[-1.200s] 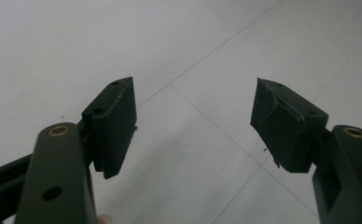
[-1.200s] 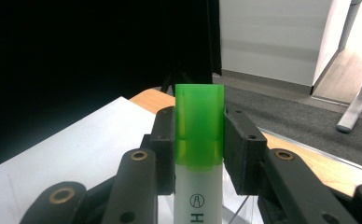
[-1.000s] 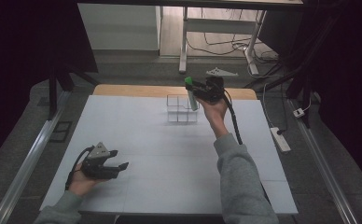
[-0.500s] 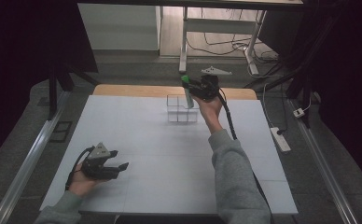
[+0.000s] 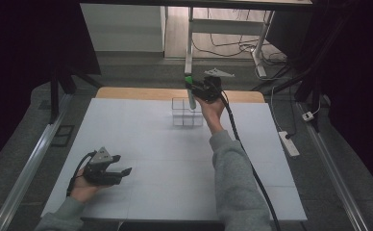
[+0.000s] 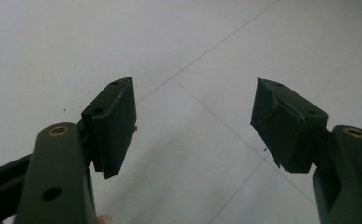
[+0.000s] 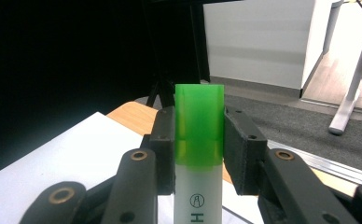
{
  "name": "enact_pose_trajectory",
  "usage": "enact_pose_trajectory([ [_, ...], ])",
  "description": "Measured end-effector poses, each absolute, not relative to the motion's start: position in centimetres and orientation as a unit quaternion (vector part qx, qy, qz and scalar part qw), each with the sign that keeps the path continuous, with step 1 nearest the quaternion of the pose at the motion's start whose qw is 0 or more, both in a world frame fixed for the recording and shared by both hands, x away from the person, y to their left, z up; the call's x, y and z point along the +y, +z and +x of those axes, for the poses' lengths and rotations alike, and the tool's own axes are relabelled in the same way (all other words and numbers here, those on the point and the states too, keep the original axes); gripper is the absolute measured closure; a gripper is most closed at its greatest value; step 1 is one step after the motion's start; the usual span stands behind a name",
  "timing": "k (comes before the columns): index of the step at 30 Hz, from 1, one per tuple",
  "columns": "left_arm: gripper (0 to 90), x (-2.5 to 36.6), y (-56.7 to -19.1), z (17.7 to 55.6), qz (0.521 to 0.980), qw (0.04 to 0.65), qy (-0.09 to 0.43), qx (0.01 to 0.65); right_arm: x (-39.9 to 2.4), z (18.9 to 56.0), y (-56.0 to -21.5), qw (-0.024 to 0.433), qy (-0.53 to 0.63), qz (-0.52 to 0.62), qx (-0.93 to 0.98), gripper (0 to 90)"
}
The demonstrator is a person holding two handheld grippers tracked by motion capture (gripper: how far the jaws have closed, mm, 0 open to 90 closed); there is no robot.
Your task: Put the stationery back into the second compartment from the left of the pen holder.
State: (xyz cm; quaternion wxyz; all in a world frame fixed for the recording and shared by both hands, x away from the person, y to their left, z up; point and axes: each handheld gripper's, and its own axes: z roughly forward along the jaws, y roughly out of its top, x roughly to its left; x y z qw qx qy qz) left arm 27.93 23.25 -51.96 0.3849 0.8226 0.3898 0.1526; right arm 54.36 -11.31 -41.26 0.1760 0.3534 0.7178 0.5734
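The right gripper (image 5: 192,89) pinches a highlighter pen (image 7: 198,154), its jaws pressed against the two sides of the barrel. The pen has a translucent bright green cap (image 7: 199,122) with a flat top and a white barrel below it that carries a small round mark and dark green lettering, cut off at the bottom of the right gripper view. In the high view the highlighter (image 5: 191,92) hangs nearly upright, cap uppermost, at about twelve o'clock on the table (image 5: 141,144), right over the far right part of a clear compartmented box (image 5: 187,112). Whether its lower tip is already inside a compartment cannot be told. The box's walls are transparent, and its cells look bare as far as the view allows. The left gripper (image 5: 122,172) rests in the hand at about seven o'clock, well apart from the box, its jaws spread wide over bare white tabletop (image 6: 193,56) with nothing between them.
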Motion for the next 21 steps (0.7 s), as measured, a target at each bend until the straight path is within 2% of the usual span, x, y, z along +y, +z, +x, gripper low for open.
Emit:
enact_pose_trajectory([
  [14,31.1,23.4,-52.1,28.0,0.823,0.383,0.152,0.391,-10.6,55.4,-42.3,0.17,0.59,0.357,0.704,65.6],
  [18,31.1,23.4,-52.1,28.0,0.822,0.384,0.152,0.392,-10.4,55.3,-42.4,0.171,0.584,0.358,0.708,54.0],
  [21,31.1,23.4,-52.1,28.0,0.823,0.383,0.152,0.391,-10.6,55.1,-42.2,0.168,0.576,0.359,0.715,50.1],
])
